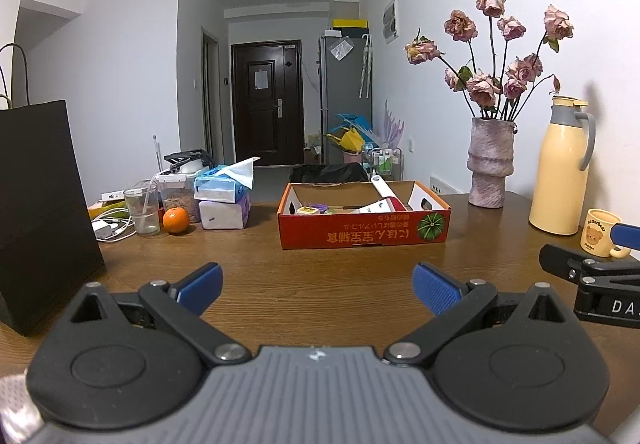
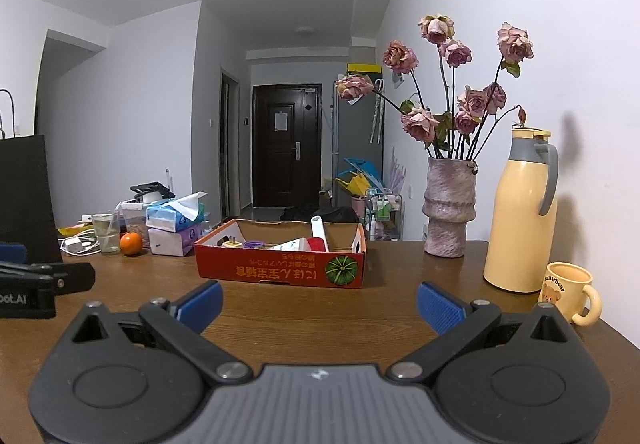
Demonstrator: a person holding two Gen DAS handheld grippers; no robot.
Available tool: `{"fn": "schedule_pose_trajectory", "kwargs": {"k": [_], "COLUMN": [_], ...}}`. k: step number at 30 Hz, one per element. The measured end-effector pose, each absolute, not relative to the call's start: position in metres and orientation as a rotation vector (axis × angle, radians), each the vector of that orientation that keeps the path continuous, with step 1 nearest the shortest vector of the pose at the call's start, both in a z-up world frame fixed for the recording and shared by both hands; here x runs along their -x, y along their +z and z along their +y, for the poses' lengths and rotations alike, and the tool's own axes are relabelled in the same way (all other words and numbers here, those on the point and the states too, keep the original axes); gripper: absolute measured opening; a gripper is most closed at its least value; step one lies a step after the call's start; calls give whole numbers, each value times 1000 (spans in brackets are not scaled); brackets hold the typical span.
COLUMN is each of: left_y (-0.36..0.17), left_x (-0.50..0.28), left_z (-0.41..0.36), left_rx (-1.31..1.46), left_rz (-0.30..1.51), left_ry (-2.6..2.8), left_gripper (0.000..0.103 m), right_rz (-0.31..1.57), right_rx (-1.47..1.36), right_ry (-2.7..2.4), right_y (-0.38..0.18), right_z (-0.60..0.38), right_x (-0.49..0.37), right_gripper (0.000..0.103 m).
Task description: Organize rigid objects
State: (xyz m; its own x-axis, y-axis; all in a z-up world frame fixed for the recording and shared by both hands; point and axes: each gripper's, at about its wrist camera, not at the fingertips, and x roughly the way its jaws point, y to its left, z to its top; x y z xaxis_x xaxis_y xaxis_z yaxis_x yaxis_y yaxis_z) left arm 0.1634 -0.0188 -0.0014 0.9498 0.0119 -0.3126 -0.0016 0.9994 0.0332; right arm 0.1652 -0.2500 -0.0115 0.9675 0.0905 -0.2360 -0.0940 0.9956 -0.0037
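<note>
Soft, even indoor light is seen. A shadow is cast on the wall behind the tall cream-yellow plastic thermos jug [image 2: 520, 212]. Edges are bent and darkened by fisheye distortion.

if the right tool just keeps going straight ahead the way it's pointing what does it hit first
Most likely the red cardboard box: the right tool, open and empty, points across bare wooden table at the box's front wall. Depth is hard to judge; if it travels above the wall, it would meet the items inside.

Both low views face the red box [image 1: 364, 232], side by side.
</note>
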Motion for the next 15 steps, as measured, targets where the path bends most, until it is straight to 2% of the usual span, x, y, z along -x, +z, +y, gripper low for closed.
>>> {"fn": "schedule_pose_trajectory", "kwargs": {"k": [15], "left_y": [-2], "left_x": [-161], "left_z": [-20], "left_rx": [-34], "left_rz": [324], "left_ry": [8], "left_gripper": [103], "right_rz": [246], "right_rx": [19], "right_ry": [94], "right_y": [-15], "right_z": [-247], "right_x": [-164], "right_gripper": [103]}}
